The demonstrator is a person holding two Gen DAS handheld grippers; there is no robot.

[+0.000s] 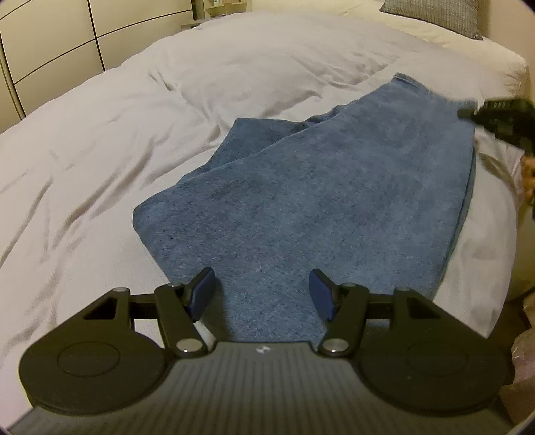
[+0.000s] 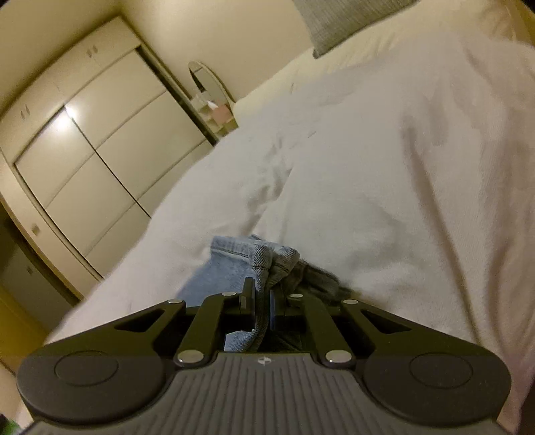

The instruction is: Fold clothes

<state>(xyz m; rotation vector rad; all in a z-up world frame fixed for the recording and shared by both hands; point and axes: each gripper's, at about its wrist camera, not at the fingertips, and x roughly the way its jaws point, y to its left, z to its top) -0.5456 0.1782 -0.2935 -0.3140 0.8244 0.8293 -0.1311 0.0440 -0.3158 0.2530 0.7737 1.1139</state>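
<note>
Left wrist view. The jeans (image 1: 317, 187), blue denim, lie spread on the white duvet (image 1: 100, 160), which serves as the landmark throughout. The garment appears doubled lengthwise, one leg over the other, running from the near edge of the duvet toward its far right side. The left gripper (image 1: 262, 289) hovers over the near end of the jeans with its jaws spread wide and nothing between them. Its blue pads (image 1: 204, 291) sit above the cloth; contact cannot be confirmed. At the right margin, above the duvet's right side, the right gripper (image 1: 491, 113) shows as a dark blur at the far edge of the garment. A grey pillow (image 1: 434, 13) rests at the duvet's far end.

Right wrist view. The right gripper (image 2: 264, 301) is closed on a bunched hem of the jeans (image 2: 234, 264); cloth passes between the pads and trails below them. The held end sits just above the duvet (image 2: 384, 167). A wardrobe (image 2: 93, 140) stands beyond the duvet's left side.

Assessment. Denim is judged moderately heavy, limp yet thick, and unlikely to slip or be damaged. Stitched hems and the waistband offer the firmest purchase. A single-sided hold will probably let the free side sag and skew the fold, so the left gripper should take the matching edge.
</note>
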